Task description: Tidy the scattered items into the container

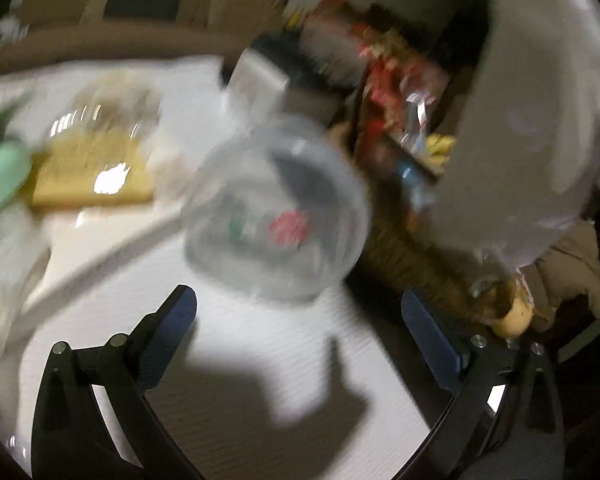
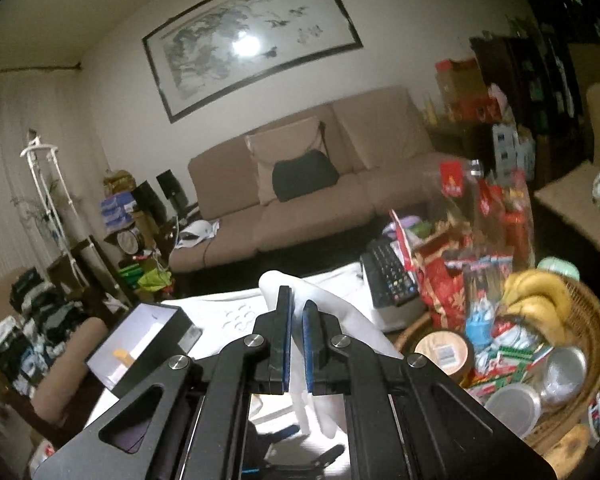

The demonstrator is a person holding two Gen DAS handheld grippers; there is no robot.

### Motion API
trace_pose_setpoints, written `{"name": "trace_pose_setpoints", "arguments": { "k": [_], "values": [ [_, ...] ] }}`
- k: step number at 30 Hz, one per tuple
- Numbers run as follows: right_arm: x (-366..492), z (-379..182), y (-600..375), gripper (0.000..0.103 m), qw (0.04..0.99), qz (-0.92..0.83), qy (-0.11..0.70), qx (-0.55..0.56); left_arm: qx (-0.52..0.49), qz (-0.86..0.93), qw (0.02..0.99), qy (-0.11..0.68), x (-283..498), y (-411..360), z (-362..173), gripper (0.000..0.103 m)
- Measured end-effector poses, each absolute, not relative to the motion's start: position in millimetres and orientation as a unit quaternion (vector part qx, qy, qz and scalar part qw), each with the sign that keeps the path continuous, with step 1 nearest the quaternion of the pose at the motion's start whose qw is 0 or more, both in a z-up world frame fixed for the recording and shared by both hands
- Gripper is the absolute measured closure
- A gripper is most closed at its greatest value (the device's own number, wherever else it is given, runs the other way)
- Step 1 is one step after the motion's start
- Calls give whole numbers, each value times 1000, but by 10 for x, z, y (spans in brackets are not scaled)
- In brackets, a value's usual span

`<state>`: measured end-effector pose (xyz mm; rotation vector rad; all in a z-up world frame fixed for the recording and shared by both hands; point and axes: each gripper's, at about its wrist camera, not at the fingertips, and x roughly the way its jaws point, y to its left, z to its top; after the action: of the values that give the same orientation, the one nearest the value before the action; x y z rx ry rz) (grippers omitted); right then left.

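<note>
The left wrist view is motion-blurred. My left gripper point(image 1: 300, 312) is open and empty above the white table point(image 1: 228, 344). Just beyond its fingertips lies a clear round plastic container point(image 1: 276, 216) with red and green bits inside. My right gripper point(image 2: 297, 312) is shut on a white plastic bag point(image 2: 340, 320), held up above the table. The same bag shows as a large white sheet at the right of the left wrist view point(image 1: 532, 120). A wicker basket point(image 2: 584, 320) at the right holds bananas point(image 2: 536, 296), snack packets and round tins.
A yellow block under a clear lid point(image 1: 96, 168) and a mint-green object point(image 1: 0, 176) lie at the table's left. A black open box point(image 2: 136, 340) sits at the left, a keyboard point(image 2: 388, 272) further back. A brown sofa point(image 2: 300, 184) stands behind.
</note>
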<state>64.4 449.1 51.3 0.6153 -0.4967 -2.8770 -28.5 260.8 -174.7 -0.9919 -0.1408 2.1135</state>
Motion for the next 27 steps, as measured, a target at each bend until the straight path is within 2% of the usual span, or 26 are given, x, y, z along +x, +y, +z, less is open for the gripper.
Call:
{"name": "trace_pose_setpoints", "arguments": {
  "k": [4,7,9,13,14,15,17,22,25,26,27],
  "values": [
    [583,440,4546,99,84,-957,-176,216,-374,844,383,-29,-384,2762,-1573,0],
    [546,426,4563,99,86,-956,-177,217,-411,821,395,-15,-605,2861,-1376,0],
    [533,420,4601,99,83,-955,-183,217,-437,807,398,15,-819,2950,-1214,0],
    [528,358,4756,99,69,-953,-202,215,-413,819,393,66,-1145,3002,-956,3],
    [529,337,4799,99,68,-952,-205,216,-416,816,396,68,-1241,2999,-933,12],
    [532,315,4844,99,65,-951,-209,217,-425,807,404,62,-1346,2993,-934,32],
    [530,266,4947,99,59,-949,-219,220,-459,787,408,57,-1499,2972,-1012,57],
    [511,162,5055,99,56,-944,-233,229,-504,728,461,49,-1501,2844,-1247,58],
    [478,145,5031,98,63,-941,-238,232,-518,715,470,6,-1537,2798,-1341,73],
    [465,145,4996,98,68,-941,-235,234,-521,713,469,-7,-1551,2791,-1356,84],
    [451,145,4961,98,72,-941,-231,236,-525,715,463,-11,-1567,2807,-1375,89]
  ]
}}
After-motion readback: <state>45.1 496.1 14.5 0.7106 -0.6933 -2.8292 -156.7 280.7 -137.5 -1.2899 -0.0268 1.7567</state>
